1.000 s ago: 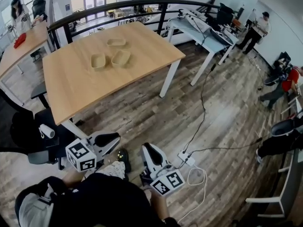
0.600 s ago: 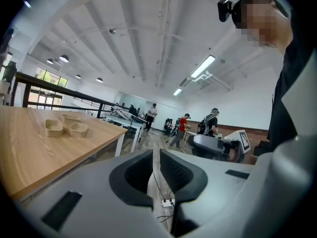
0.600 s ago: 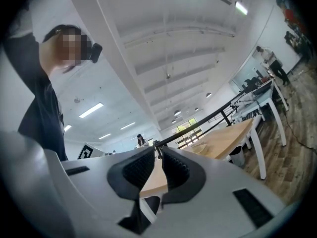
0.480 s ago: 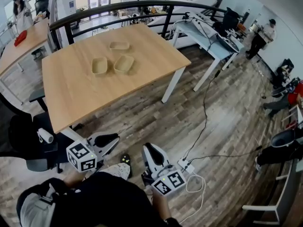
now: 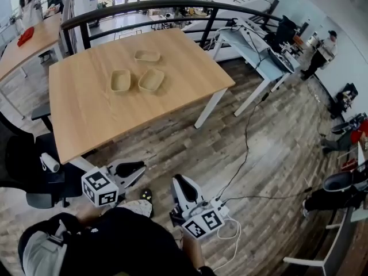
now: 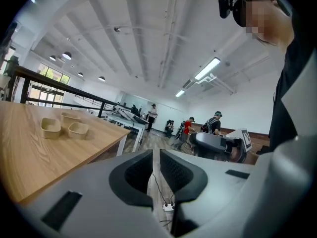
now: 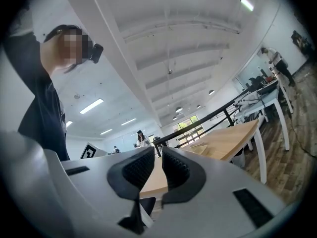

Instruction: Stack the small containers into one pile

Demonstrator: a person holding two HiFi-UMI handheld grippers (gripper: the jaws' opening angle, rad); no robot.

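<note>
on the table (image 5: pixel 75 119) well ahead of me the three small containers (image 5: pixel 151 80) lie separately, none stacked yet, so the whole pile is left to build, while my left tool (image 5: pixel 131 169) and right tool (image 5: pixel 183 186) are both closed, empty and well short of them.

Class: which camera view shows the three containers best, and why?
The head view: all three containers show from above, unstacked on the table. The left gripper view shows them small and side-on; the right gripper view barely catches them beyond its jaws.
</note>
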